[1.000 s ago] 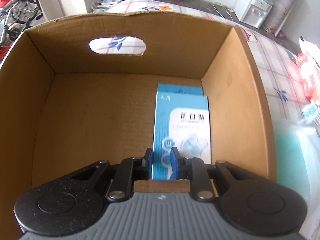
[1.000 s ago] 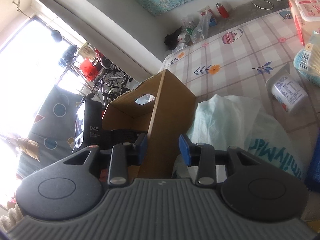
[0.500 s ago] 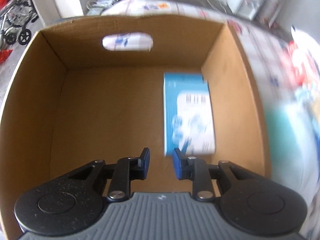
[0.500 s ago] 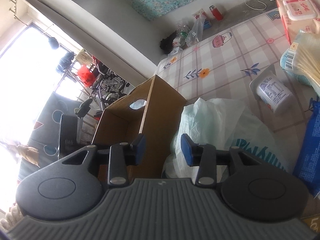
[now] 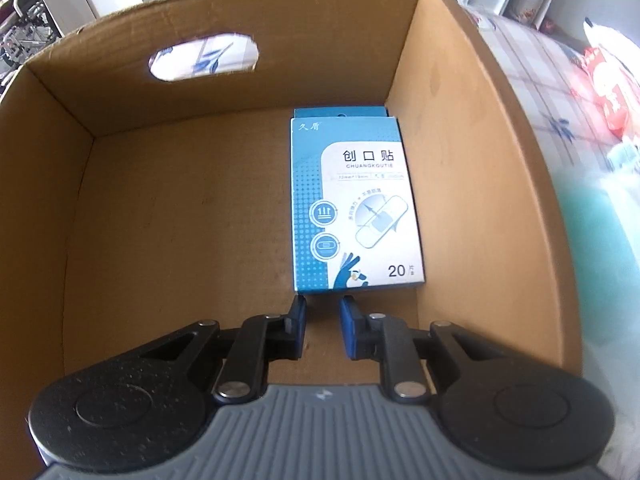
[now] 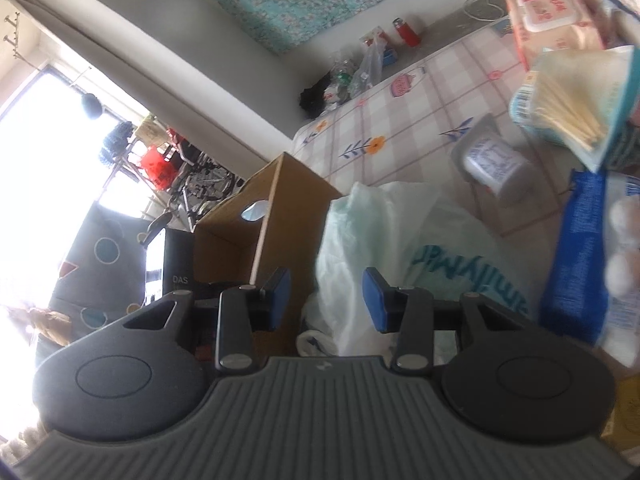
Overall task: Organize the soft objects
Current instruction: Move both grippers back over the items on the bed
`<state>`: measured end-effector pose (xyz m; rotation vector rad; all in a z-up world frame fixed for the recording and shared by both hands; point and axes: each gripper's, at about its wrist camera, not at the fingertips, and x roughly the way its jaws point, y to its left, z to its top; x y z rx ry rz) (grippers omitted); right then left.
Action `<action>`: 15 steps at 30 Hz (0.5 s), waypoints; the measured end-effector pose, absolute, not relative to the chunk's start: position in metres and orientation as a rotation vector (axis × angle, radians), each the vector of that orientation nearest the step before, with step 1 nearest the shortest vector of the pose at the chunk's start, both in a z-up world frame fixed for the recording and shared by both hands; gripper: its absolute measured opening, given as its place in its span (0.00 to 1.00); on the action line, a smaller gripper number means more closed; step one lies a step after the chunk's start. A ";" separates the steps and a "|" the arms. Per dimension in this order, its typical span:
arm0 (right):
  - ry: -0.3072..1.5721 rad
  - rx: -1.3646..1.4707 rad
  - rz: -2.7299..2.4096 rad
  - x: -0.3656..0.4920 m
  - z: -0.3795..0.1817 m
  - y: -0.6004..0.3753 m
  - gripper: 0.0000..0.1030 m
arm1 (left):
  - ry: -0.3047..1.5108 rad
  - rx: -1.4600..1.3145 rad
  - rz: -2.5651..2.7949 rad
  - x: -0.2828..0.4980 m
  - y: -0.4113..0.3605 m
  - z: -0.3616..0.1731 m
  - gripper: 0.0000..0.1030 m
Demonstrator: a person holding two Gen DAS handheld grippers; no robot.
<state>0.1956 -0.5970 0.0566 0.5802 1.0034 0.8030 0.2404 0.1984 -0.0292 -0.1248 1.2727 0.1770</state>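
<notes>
**A:** Item one, plaster box (image 5: 354, 204): flat on the floor of the cardboard box (image 5: 160, 208), near the right wall, atop a second blue pack of which only an edge shows. Left gripper (image 5: 322, 309): nothing between the pads; its jaws have just been closing to a narrow gap, and the plaster box lies just beyond the tips.

**B:** Risk?

**A:** Likely a nudge. If those tips dip forward they could shove the top pack off the lower one.

**B:** Item two?

**A:** Right gripper (image 6: 326, 286): released, jaws standing apart, empty, over the pale green plastic bag (image 6: 400, 240) beside the cardboard box. Thin film; a pinch could catch only a fold and let the rest slide, or drag it against the cardboard.

**B:** Unclear entries?

**A:** Bag contents: hidden. On the table (image 6: 432, 92), wet-wipes pack (image 6: 552, 20) and cotton swabs (image 6: 572, 108) blurred; the blue packet (image 6: 576, 252) is cut off at the frame edge.
</notes>
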 end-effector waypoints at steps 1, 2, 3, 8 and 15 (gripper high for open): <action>1.005 0.584 0.795 0.195 0.055 -0.600 0.39 | 1.266 -0.131 0.180 0.241 0.199 -0.028 0.19; 1.006 0.588 0.788 0.195 0.054 -0.604 0.39 | 1.261 -0.136 0.187 0.242 0.198 -0.028 0.20; 1.007 0.591 0.782 0.194 0.053 -0.606 0.39 | 1.259 -0.144 0.195 0.242 0.196 -0.028 0.20; 1.012 0.600 0.769 0.188 0.047 -0.612 0.39 | 1.259 -0.177 0.215 0.248 0.192 -0.026 0.39; 1.019 0.611 0.758 0.177 0.039 -0.621 0.40 | 1.194 -0.192 0.255 0.228 0.205 -0.002 0.80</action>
